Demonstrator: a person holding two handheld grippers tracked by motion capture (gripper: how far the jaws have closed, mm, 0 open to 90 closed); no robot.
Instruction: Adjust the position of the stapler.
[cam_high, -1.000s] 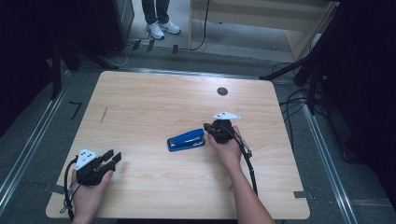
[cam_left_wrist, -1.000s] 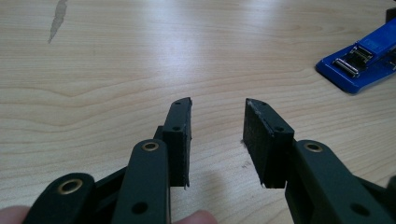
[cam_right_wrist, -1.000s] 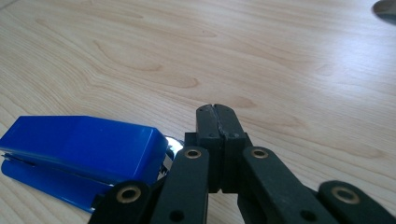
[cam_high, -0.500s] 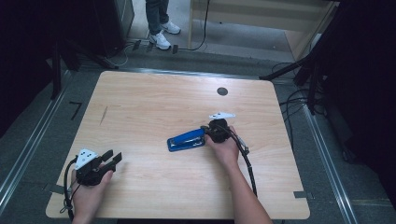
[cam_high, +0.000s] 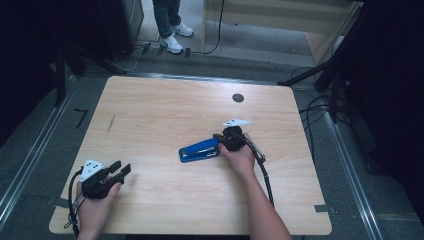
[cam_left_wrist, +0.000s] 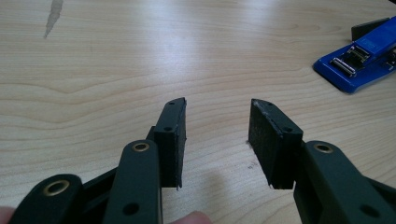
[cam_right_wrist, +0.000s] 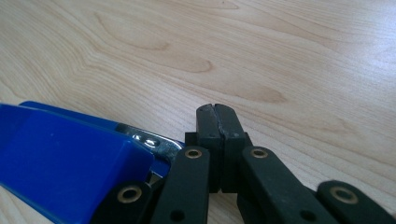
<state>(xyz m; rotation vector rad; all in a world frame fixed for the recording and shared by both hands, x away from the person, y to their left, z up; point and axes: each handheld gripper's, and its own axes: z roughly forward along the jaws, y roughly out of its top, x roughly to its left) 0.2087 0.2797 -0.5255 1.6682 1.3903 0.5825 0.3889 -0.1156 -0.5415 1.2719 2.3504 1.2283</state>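
Observation:
A blue stapler (cam_high: 200, 149) lies flat near the middle of the wooden table (cam_high: 175, 105). My right gripper (cam_high: 218, 136) is at its right end, pointing left. In the right gripper view its jaws (cam_right_wrist: 217, 112) are shut with nothing between them, and the stapler (cam_right_wrist: 60, 163) lies close against the left jaw's side. My left gripper (cam_high: 120, 167) rests near the table's front left corner. Its jaws (cam_left_wrist: 218, 102) are open and have just been opening, with only bare wood between them. The stapler (cam_left_wrist: 362, 56) shows far off at the upper right of the left gripper view.
A round dark cable hole (cam_high: 238, 98) sits at the back of the table. A faint grey mark (cam_high: 111, 122) is on the left part of the wood. A person's legs and white shoes (cam_high: 172, 42) stand on the floor beyond the far edge, among cables.
The right hand has edged slightly toward the stapler, which lies where it was. The person at the back has shifted their feet. The left hand has stayed in place.

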